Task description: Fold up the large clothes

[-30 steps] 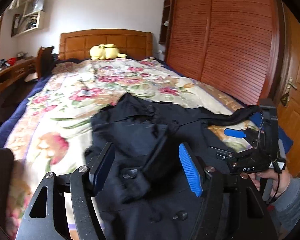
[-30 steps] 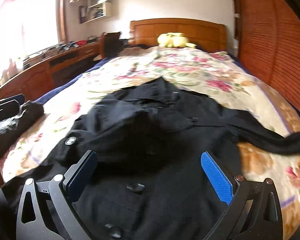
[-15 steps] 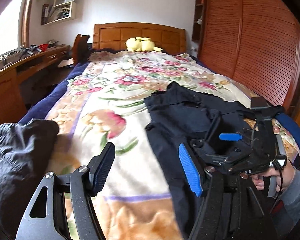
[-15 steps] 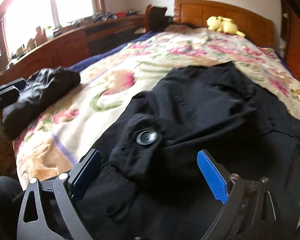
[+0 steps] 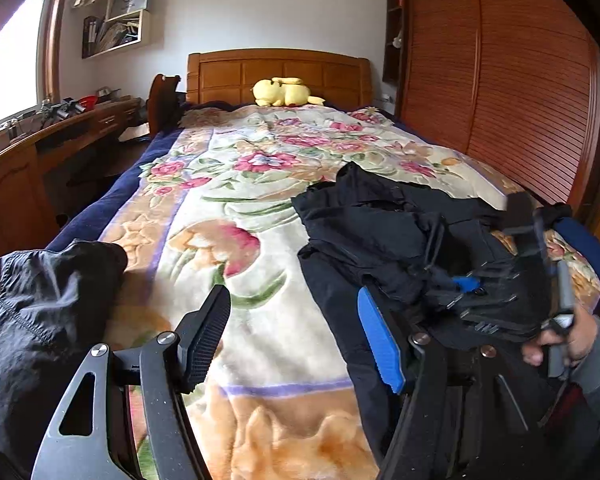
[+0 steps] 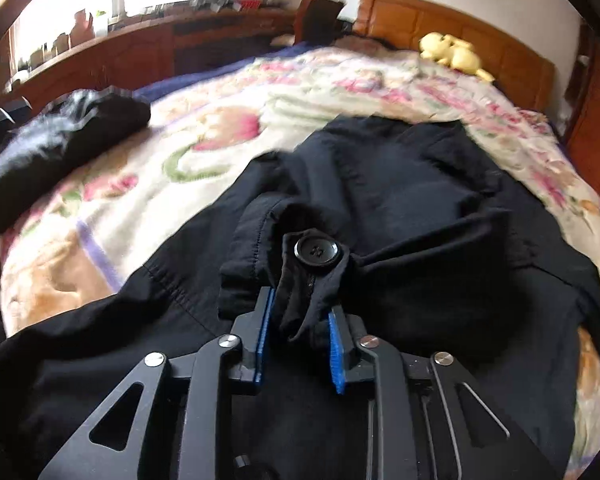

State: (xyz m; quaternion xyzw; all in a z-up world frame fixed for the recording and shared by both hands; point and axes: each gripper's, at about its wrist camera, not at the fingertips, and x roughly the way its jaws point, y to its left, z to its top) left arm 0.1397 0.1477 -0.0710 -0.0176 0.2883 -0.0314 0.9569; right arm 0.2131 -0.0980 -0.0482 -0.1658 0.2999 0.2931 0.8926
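Observation:
A large black coat [image 6: 412, 208] with big black buttons [image 6: 317, 251] lies spread on the floral bedspread [image 6: 228, 128]. My right gripper [image 6: 300, 340] is shut on a fold of the coat's buttoned tab, just below the button. In the left wrist view the coat [image 5: 364, 224] lies at the right. The right gripper [image 5: 496, 292] with the hand holding it is on the coat. My left gripper [image 5: 292, 340] is open and empty over the bare bedspread [image 5: 260, 208], left of the coat.
A second dark garment [image 5: 40, 304] lies bundled at the bed's near left corner; it also shows in the right wrist view [image 6: 64, 136]. A yellow plush toy [image 5: 286, 91] sits by the wooden headboard [image 5: 276, 68]. A wooden desk [image 5: 28, 160] runs along the left, a louvered wardrobe [image 5: 508, 92] along the right.
My right gripper has closed on the coat's buttoned tab. My left gripper has swung left off the coat and now hangs open over the bedspread.

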